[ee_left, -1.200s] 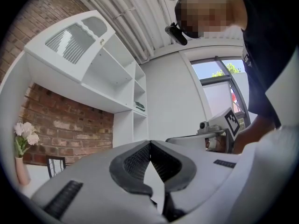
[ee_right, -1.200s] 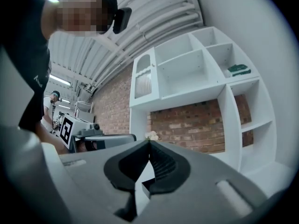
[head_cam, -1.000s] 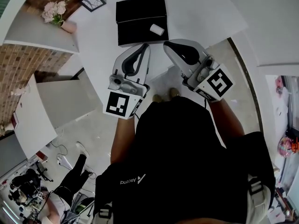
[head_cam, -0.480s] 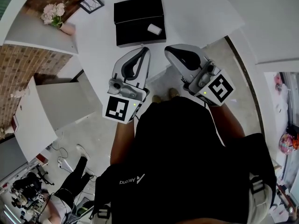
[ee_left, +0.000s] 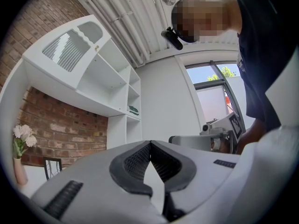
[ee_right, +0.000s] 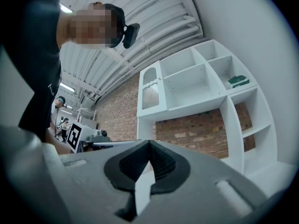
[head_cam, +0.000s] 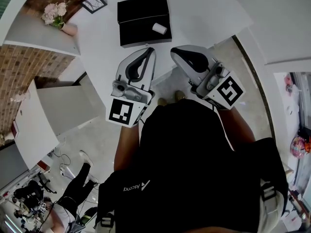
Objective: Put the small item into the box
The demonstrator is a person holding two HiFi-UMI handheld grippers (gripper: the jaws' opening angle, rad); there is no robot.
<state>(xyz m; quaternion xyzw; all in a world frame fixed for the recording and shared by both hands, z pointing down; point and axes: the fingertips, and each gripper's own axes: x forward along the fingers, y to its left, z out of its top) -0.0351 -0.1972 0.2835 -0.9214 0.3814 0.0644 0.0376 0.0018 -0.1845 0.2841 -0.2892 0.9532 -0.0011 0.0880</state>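
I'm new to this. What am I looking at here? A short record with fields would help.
surface: white table
box: black, open, on the table
small item: white roll, lying on the box's nearer half
left gripper: jaws together, empty
right gripper: jaws together, empty
flowers: in a vase, beyond the table's left corner

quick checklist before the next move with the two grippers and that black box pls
1. Left gripper jaws together, nothing between them: ok.
2. Right gripper jaws together, nothing between them: ok.
3. Small white item lies within the near half of the black box: ok.
4. Item seated fully down inside the box: cannot tell, too small in the head view.
5. Both grippers held short of the box, not touching it: ok.
6. White table bare between grippers and box: ok.
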